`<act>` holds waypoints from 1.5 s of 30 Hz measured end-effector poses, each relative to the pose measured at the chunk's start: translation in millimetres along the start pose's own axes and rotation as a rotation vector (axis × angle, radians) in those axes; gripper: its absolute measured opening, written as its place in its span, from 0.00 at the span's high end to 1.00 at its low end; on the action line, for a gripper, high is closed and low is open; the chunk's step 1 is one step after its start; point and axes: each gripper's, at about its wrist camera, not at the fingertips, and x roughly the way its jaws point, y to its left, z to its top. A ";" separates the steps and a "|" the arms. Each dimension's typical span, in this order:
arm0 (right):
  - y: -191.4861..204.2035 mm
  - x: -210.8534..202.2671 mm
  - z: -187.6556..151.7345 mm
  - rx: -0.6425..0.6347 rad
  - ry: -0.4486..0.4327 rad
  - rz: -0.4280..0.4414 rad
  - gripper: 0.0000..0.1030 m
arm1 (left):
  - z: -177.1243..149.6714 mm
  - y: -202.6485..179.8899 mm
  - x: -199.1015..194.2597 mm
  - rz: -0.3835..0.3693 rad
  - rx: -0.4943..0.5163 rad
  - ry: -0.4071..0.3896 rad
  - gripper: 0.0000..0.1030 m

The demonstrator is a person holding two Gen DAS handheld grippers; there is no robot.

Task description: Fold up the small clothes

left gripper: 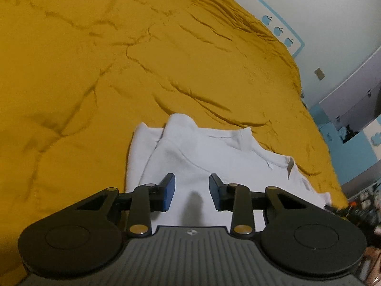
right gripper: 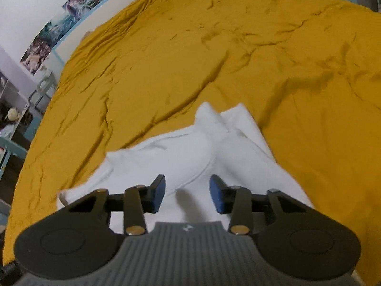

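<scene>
A small white garment (left gripper: 204, 157) lies partly folded on a mustard-yellow bedspread (left gripper: 95, 71). One layer is folded over another, and its collar with a tag shows at the right. My left gripper (left gripper: 192, 191) is open and empty, just above the garment's near part. In the right wrist view the same white garment (right gripper: 190, 150) lies on the bedspread (right gripper: 214, 47), with two folded corners pointing away. My right gripper (right gripper: 187, 194) is open and empty, just above the garment's near edge. Both grippers have blue pads.
The bedspread is wrinkled and stretches far around the garment. A white wall with blue trim and apple stickers (left gripper: 277, 29) borders the bed's far side. Posters (right gripper: 54, 31) hang on the wall, and shelves with clutter (right gripper: 14, 119) stand beyond the bed's left edge.
</scene>
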 end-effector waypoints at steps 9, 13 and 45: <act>140.1 63.6 -19.1 -0.086 0.118 0.258 0.54 | -8.1 -14.6 -13.8 0.010 0.091 0.015 0.44; 170.7 88.7 -26.0 -0.139 0.112 0.176 0.54 | -11.5 -6.0 -9.0 0.003 0.077 0.038 0.44; 56.8 -141.0 -185.1 -0.011 0.283 0.261 0.48 | -15.8 2.8 -52.3 0.031 0.077 0.020 0.41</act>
